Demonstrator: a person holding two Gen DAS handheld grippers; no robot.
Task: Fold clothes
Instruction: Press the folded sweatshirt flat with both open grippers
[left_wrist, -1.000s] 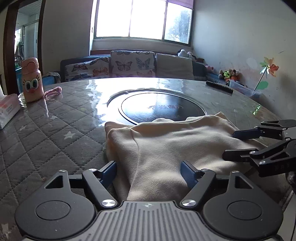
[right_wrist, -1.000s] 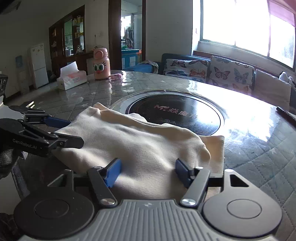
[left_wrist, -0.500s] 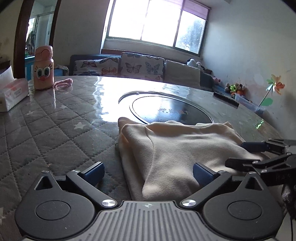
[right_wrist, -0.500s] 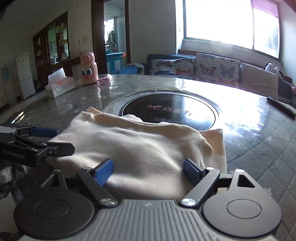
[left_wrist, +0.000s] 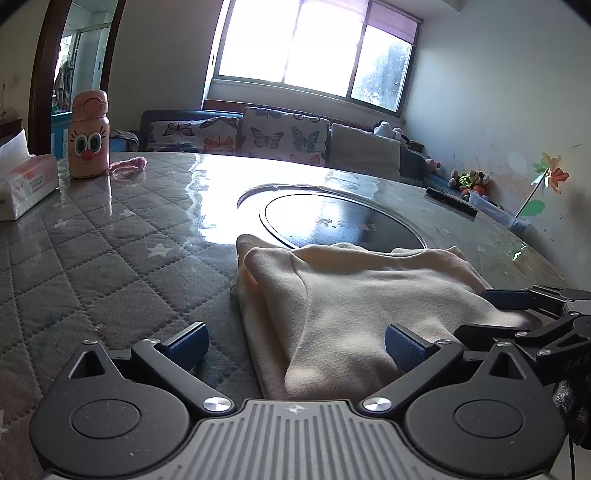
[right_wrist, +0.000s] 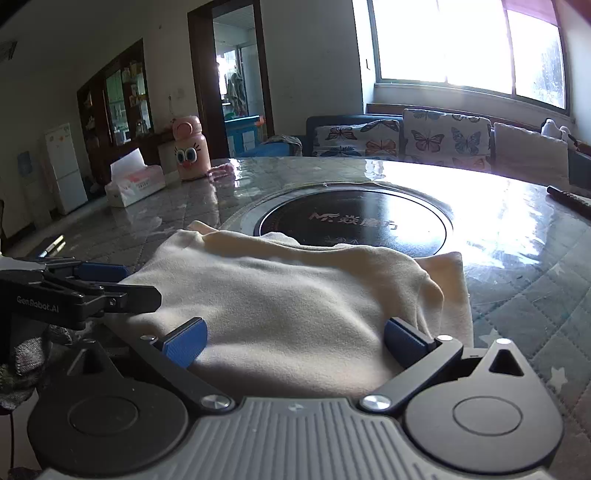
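A cream garment (left_wrist: 354, 302) lies folded in a thick bundle on the quilted round table (left_wrist: 110, 258), near its front edge; it also shows in the right wrist view (right_wrist: 295, 295). My left gripper (left_wrist: 295, 345) is open and empty, its blue pads either side of the bundle's left near corner. My right gripper (right_wrist: 295, 338) is open and empty over the bundle's near edge. Each gripper shows in the other's view: the right one (left_wrist: 491, 314) at the bundle's right side, the left one (right_wrist: 125, 284) at its left side.
A black round hotplate (left_wrist: 340, 221) sits in the table's middle, just behind the garment. A pink cartoon bottle (left_wrist: 89, 134), a tissue box (left_wrist: 26, 184) and a pink cloth (left_wrist: 127, 166) stand at the far left. A dark remote (left_wrist: 450, 197) lies far right.
Both grippers have opened wider and drawn back from the bundle. The garment lies still, released on the table.
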